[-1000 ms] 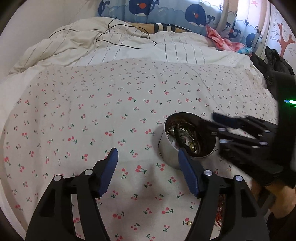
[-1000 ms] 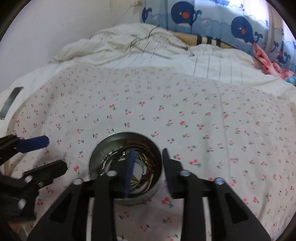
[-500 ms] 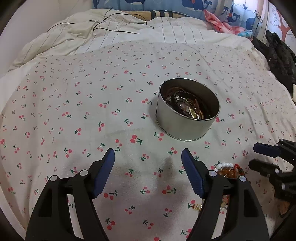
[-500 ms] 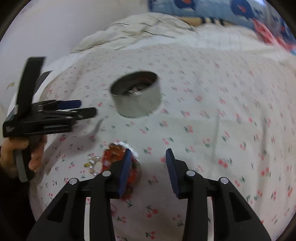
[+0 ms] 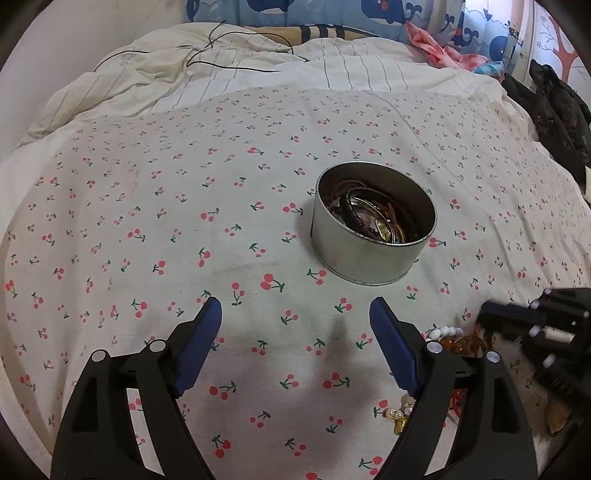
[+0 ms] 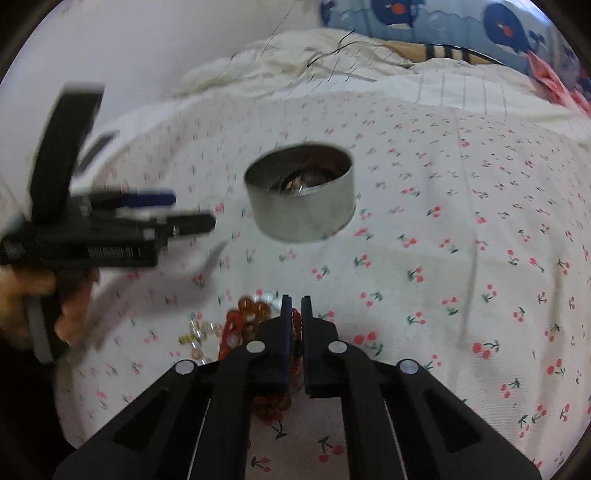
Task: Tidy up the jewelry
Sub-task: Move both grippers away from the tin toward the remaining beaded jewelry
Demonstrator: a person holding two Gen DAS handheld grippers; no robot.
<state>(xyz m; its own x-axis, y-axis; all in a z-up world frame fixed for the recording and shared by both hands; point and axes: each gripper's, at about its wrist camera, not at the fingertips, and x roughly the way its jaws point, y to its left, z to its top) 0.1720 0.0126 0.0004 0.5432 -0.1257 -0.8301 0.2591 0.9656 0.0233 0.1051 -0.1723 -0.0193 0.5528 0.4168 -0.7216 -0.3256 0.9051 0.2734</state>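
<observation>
Now, the scene: a bed is covered by a cherry-print sheet, with a striped quilt bunched at the far end.
Tin: a round metal tin is seen standing upright on the sheet, its lid off; bracelets and bangles are piled inside it.
Loose jewelry: a heap of amber, red and white beaded bracelets is spread on the sheet, nearer the cameras than the tin and well apart from it.
Right gripper: the right gripper is brought down over that heap, its blue pads drawn almost together; a red bead strand is seen in the thin gap between them, and appears pinched, though motion blur leaves the contact unclear.
Left gripper: the left gripper is held above bare sheet in front of the tin, its jaws spread wide and widening, with nothing between them.
Left hand: in the right wrist view the hand is seen wrapped round the handle of the left gripper, blurred.
Far edge: a pink cloth and a dark garment are seen lying at the bed's right side, beneath whale-print curtains.
</observation>
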